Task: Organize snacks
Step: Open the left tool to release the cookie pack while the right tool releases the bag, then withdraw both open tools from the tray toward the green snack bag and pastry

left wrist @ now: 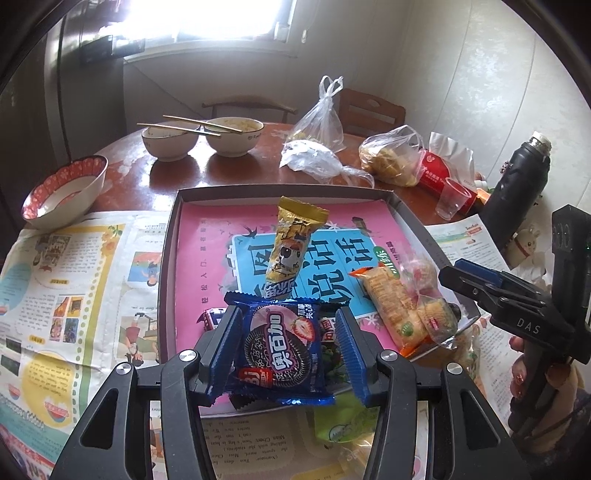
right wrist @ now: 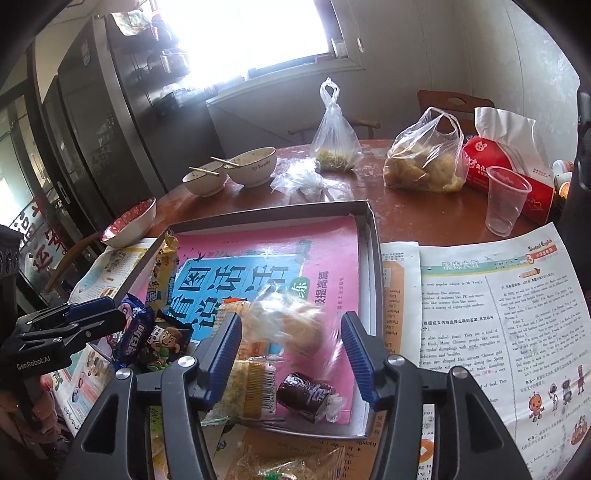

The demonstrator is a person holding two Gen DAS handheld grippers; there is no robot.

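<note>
Daylight is admitted through the window (left wrist: 221,18), which is blown out to pure white in both views. Below the window, a soft haze is spread over the sill and wall. Glare is caught on the wooden table (left wrist: 258,162), and soft shadows are cast toward the lens beneath the bowls (left wrist: 232,136). Straight lines are bowed by fisheye distortion, and corners are vignetted black. A clear snack bag (right wrist: 291,325) is smeared by motion blur.

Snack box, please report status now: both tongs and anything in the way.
Left tongs open around blue cookie packet. Right tongs open above clear-wrapped snack. Both over snack box. Nothing blocking.
</note>
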